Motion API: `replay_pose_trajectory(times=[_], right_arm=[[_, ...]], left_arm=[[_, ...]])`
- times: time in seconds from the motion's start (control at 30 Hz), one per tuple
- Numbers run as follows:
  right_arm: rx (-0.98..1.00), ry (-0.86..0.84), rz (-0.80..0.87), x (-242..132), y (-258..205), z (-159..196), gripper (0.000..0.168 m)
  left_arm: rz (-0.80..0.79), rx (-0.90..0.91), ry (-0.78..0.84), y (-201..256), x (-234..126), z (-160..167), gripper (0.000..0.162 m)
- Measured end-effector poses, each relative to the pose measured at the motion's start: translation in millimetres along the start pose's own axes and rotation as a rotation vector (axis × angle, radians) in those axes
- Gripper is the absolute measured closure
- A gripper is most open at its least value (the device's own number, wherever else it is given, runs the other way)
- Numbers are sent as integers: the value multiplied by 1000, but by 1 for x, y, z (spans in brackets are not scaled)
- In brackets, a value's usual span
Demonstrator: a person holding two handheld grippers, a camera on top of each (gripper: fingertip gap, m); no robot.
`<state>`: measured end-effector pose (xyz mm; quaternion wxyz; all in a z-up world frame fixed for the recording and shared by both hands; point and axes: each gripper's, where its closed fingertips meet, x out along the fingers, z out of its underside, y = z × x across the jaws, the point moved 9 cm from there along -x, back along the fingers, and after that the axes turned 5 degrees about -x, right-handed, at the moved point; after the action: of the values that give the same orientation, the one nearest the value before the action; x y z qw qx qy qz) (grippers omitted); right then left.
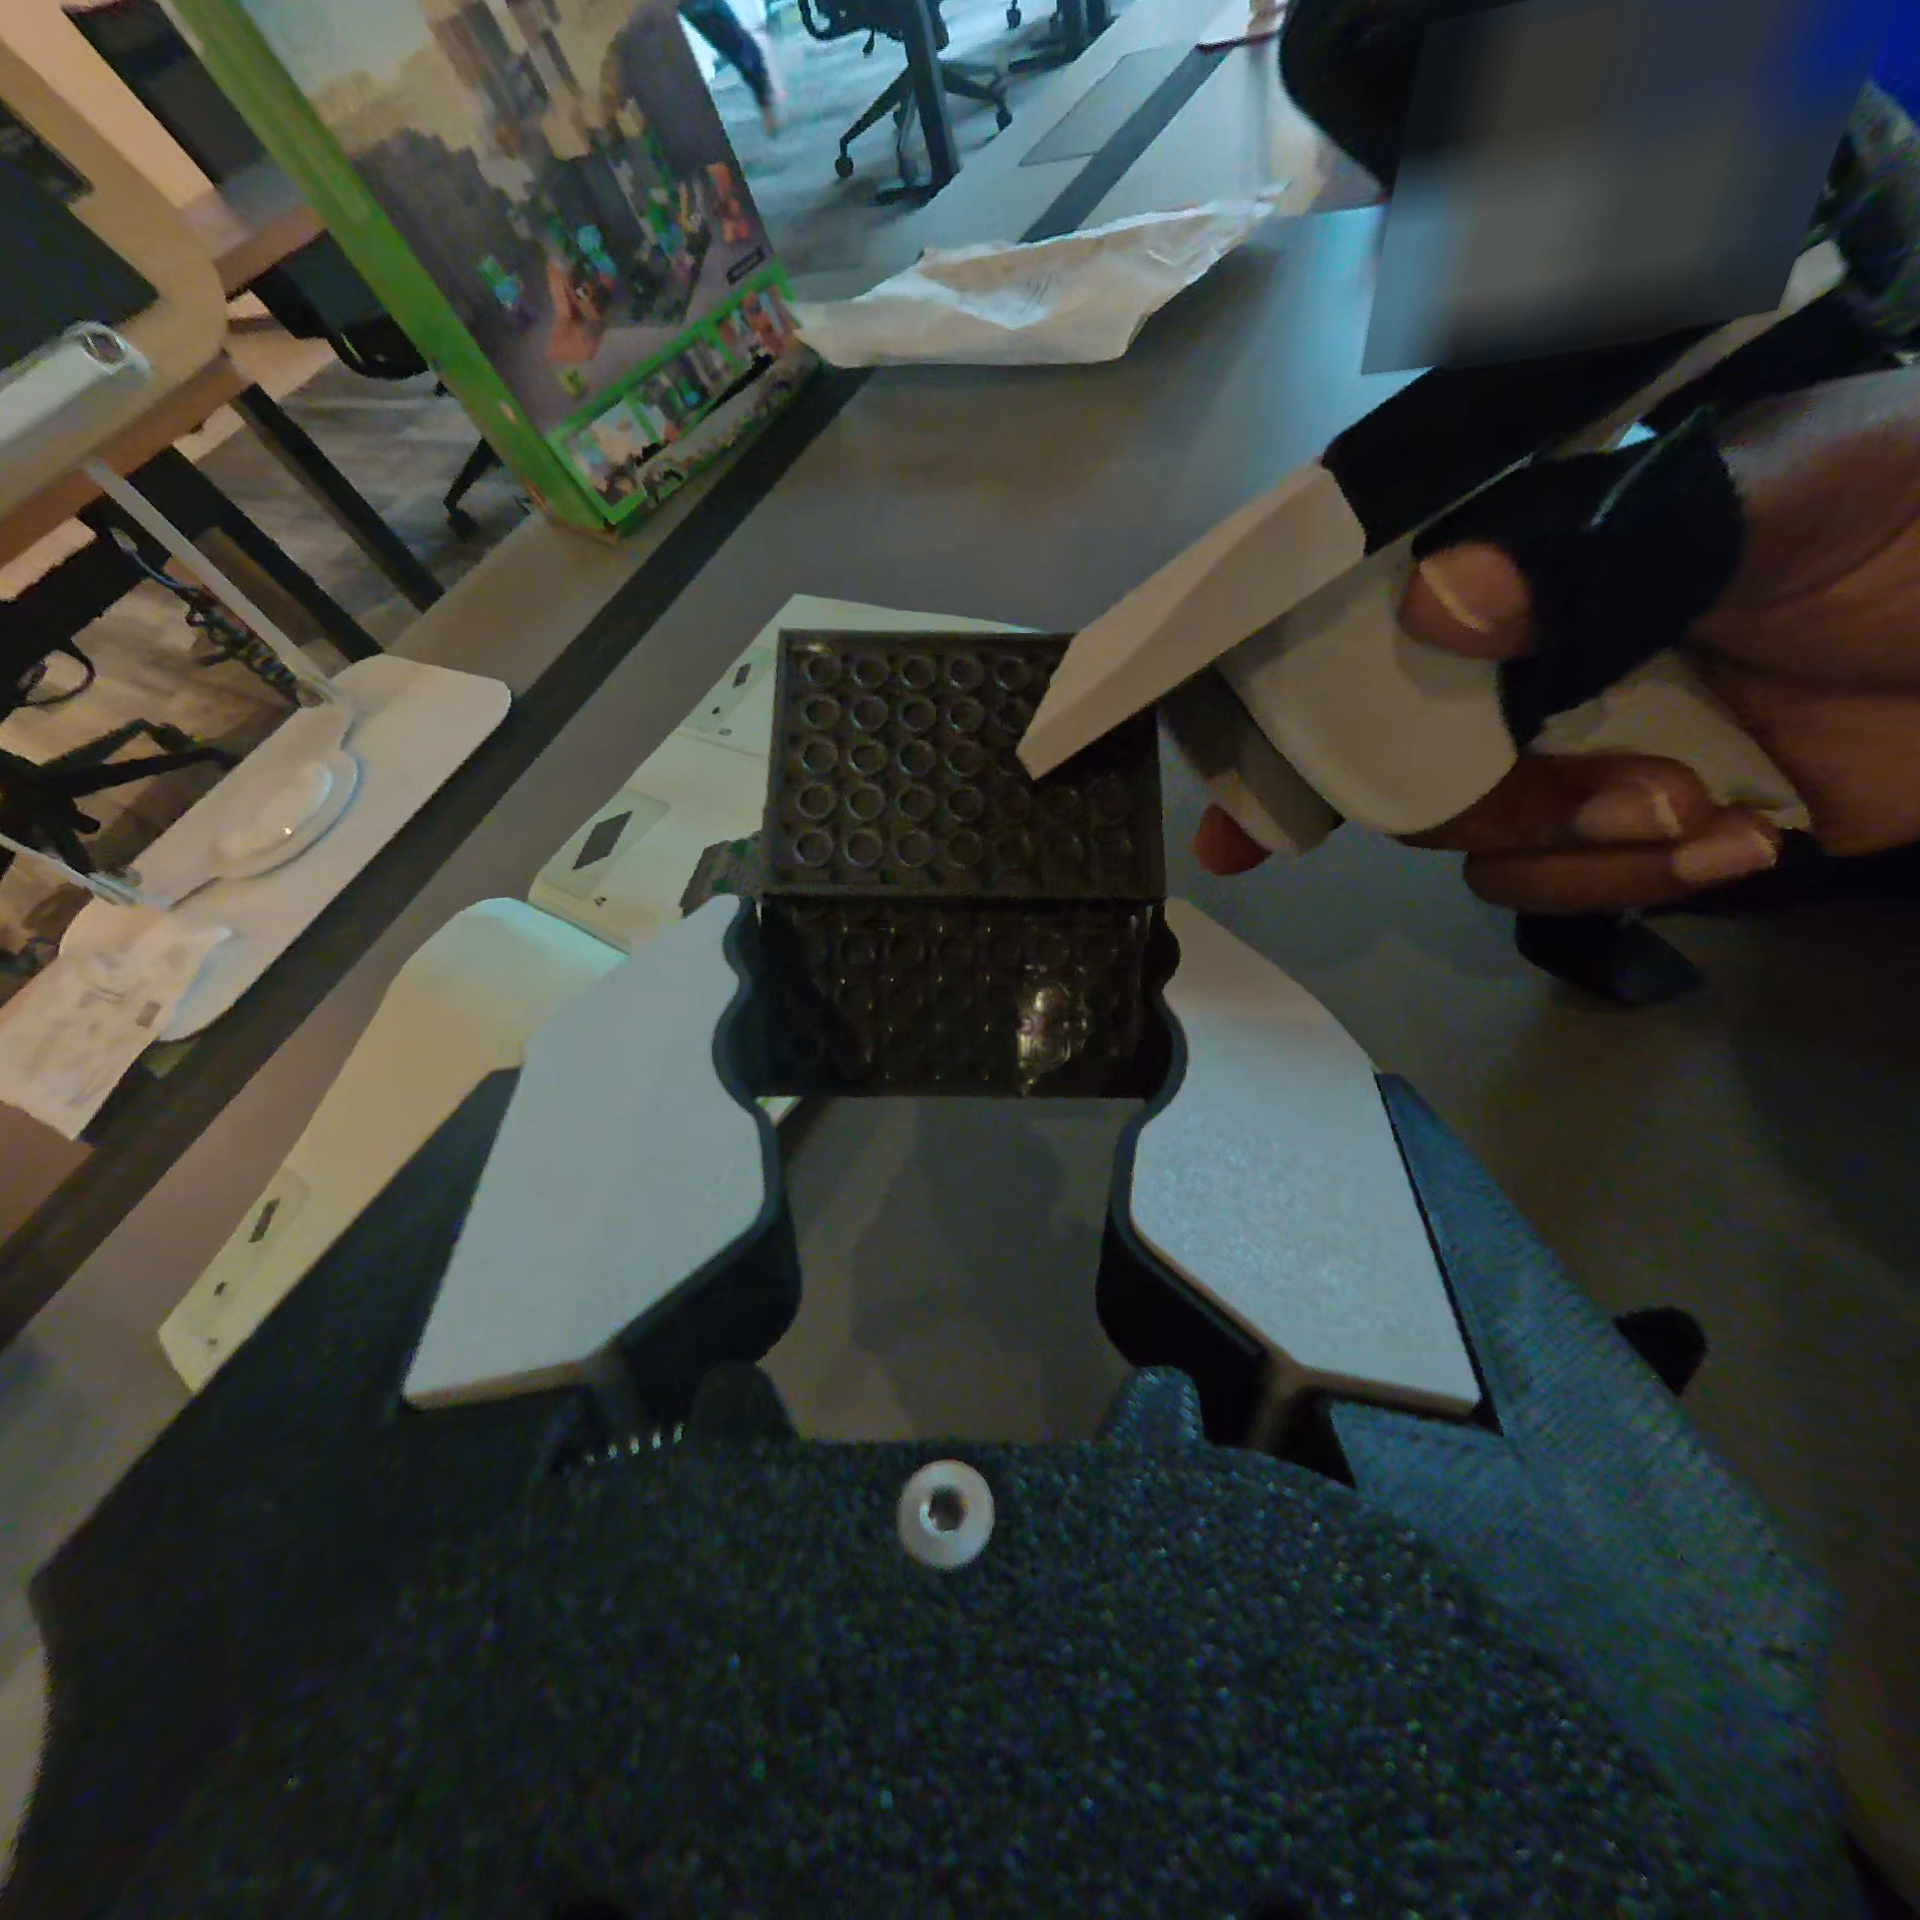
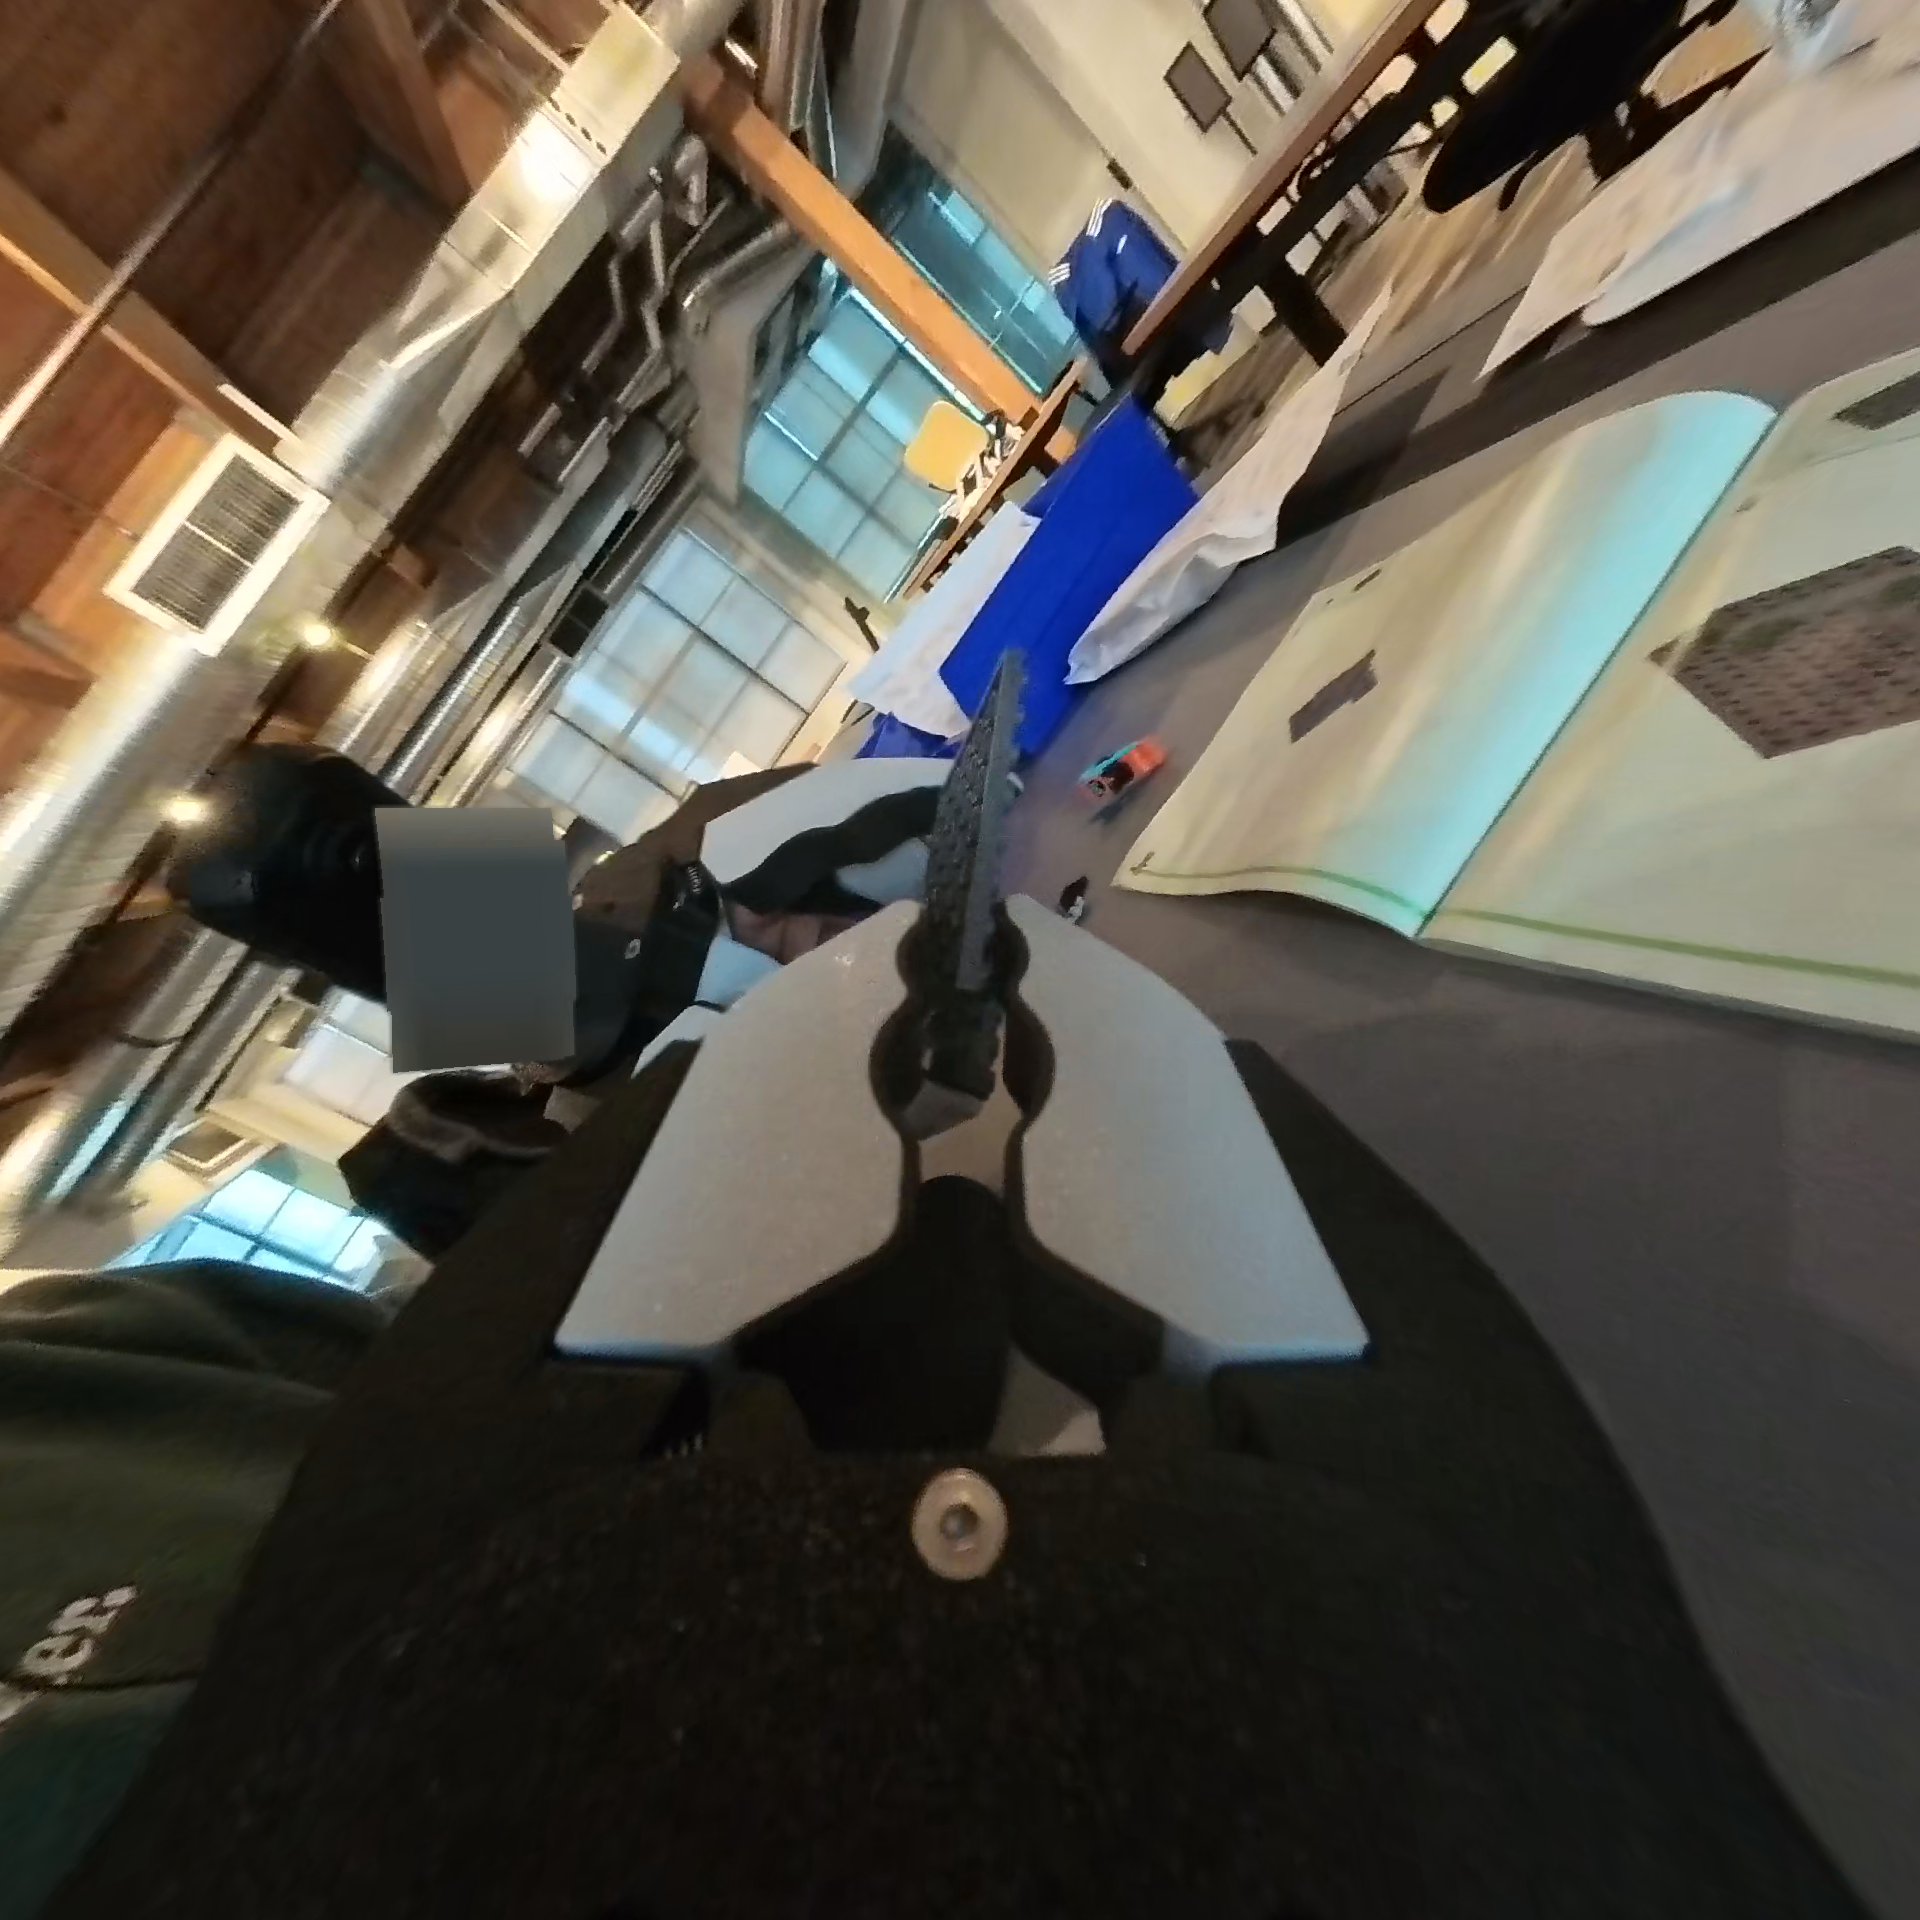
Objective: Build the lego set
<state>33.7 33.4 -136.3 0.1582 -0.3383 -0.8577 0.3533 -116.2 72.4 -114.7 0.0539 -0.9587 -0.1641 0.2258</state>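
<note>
Both grippers hold the same piece up off the grey table (image 1: 1351,1143): a dark grey studded Lego plate (image 1: 951,894). In the left wrist view the left gripper (image 1: 951,997) has its 2 white fingers (image 1: 623,1143) clamped on the plate's near end, 1 finger against each side edge, so the plate runs straight out from the gripper with its long axis pointing away from the camera. What faces up is a grid of round sockets or studs; I cannot tell which. A line crosses it about halfway, and whether that is a seam between 2 plates I cannot tell. The right gripper (image 1: 1039,758) comes in from the right, gripped by a hand (image 1: 1662,675) in a black fingerless glove, its white tip on the far right corner of the plate. In the right wrist view, the right gripper (image 2: 961,997) has its fingers pressed together on the plate's flat faces, and the Lego plate (image 2: 971,831) shows edge-on as a thin dark strip pointing away and slightly up. An open instruction booklet (image 2: 1507,727) lies on the table beneath and beyond, and the green set box (image 1: 540,260) stands farther back.
</note>
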Motion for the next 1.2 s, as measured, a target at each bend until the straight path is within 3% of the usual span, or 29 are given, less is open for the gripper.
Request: replay_pose_trajectory(times=[0.43,0.57,1.2], right_arm=[[12,26,-9,4,5,9,140],[-93,52,49,3,4,11,153],[-54,48,60,0,9,6,160]], left_arm=[[-21,-26,-15,1,4,1,92],[-18,-34,-28,3,6,2,92],[28,-57,-110,3,9,8,92]])
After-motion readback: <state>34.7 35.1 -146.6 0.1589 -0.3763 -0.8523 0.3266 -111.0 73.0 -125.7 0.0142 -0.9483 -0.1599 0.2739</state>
